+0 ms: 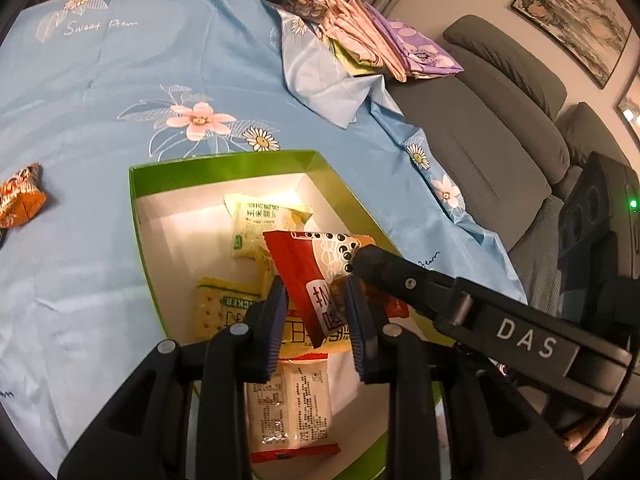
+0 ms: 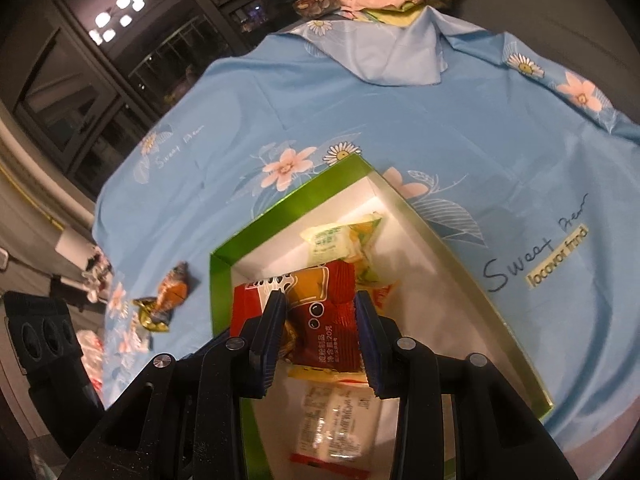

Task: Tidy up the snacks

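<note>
Red snack packet [image 2: 320, 316] is clamped in the right gripper [image 2: 320, 336], hanging above the green box [image 2: 224, 276]. Left gripper [image 1: 316, 320] has the packet's lower end between its pads, but the frames don't show whether they press on it.

Handling guess: light, crinkly foil, slippery, contents crushable. Pinch flat across the sealed edge, not the puffed middle.

Orange wrapped snack [image 2: 168, 296] is still on the blue cloth [image 2: 440, 128], left of the tongs and outside the box.

2 wrist views look down closely, sharing the green box [image 1: 224, 168].
</note>
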`<act>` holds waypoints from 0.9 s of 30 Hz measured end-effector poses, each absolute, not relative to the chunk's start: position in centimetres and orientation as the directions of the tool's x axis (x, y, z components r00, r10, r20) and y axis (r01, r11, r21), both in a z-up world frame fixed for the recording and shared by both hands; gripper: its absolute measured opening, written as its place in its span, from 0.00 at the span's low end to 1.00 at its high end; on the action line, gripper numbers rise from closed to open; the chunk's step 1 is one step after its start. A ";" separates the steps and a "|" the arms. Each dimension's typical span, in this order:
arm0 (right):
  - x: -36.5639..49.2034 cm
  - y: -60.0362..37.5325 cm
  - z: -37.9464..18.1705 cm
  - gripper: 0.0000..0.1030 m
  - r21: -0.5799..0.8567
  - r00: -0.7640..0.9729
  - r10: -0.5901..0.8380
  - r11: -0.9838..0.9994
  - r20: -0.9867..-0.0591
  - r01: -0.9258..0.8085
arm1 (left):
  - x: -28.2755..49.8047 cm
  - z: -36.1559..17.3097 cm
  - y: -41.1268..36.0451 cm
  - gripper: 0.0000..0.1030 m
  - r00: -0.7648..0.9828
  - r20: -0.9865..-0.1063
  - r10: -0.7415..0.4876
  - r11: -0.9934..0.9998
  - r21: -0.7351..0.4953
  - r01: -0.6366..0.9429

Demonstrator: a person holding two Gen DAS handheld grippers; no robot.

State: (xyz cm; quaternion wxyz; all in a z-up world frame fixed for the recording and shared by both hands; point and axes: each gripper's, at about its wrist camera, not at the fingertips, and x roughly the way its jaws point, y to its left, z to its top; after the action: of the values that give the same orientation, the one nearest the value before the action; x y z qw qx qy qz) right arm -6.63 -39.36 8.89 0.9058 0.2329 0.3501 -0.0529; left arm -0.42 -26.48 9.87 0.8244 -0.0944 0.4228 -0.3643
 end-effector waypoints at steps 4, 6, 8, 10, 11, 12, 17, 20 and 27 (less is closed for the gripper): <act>-6.4 -39.6 8.5 0.37 0.356 0.728 0.038 0.889 -0.685 0.288 | -0.9 9.7 -27.3 0.26 0.378 -0.644 -0.666 0.724 -0.436 0.534; -6.3 -39.9 8.3 0.38 0.350 0.717 0.029 0.886 -0.697 0.304 | -0.9 9.6 -27.6 0.26 0.370 -0.649 -0.664 0.722 -0.431 0.541; -6.3 -40.2 8.2 0.39 0.358 0.715 0.033 0.881 -0.698 0.309 | -0.6 9.4 -27.8 0.26 0.348 -0.660 -0.666 0.718 -0.442 0.537; -6.4 -40.5 8.1 0.40 0.360 0.713 0.032 0.879 -0.701 0.314 | -0.6 9.3 -28.1 0.26 0.329 -0.664 -0.671 0.711 -0.452 0.538; -6.5 -40.7 8.0 0.40 0.359 0.710 0.030 0.877 -0.704 0.319 | -0.7 9.2 -28.2 0.26 0.324 -0.665 -0.673 0.708 -0.453 0.542; -6.5 -40.9 7.9 0.41 0.357 0.704 0.026 0.875 -0.709 0.327 | -0.8 9.2 -28.5 0.26 0.316 -0.667 -0.675 0.703 -0.451 0.550; -6.3 -41.7 7.1 0.42 0.354 0.679 0.019 0.864 -0.734 0.358 | -1.1 8.8 -29.5 0.27 0.297 -0.689 -0.661 0.705 -0.435 0.560; -6.2 -42.0 6.8 0.43 0.345 0.668 0.014 0.864 -0.744 0.366 | -1.0 8.5 -29.7 0.27 0.282 -0.698 -0.659 0.704 -0.438 0.559; -5.7 -42.3 6.1 0.47 0.315 0.631 -0.007 0.862 -0.776 0.396 | -1.2 7.8 -30.6 0.27 0.250 -0.726 -0.641 0.705 -0.428 0.565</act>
State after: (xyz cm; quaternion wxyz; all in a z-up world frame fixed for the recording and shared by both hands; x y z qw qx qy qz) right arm -5.72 -42.29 6.11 0.8719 0.2353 0.4137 -0.1156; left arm -1.22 -30.61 7.83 0.7897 -0.0394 0.4786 -0.3819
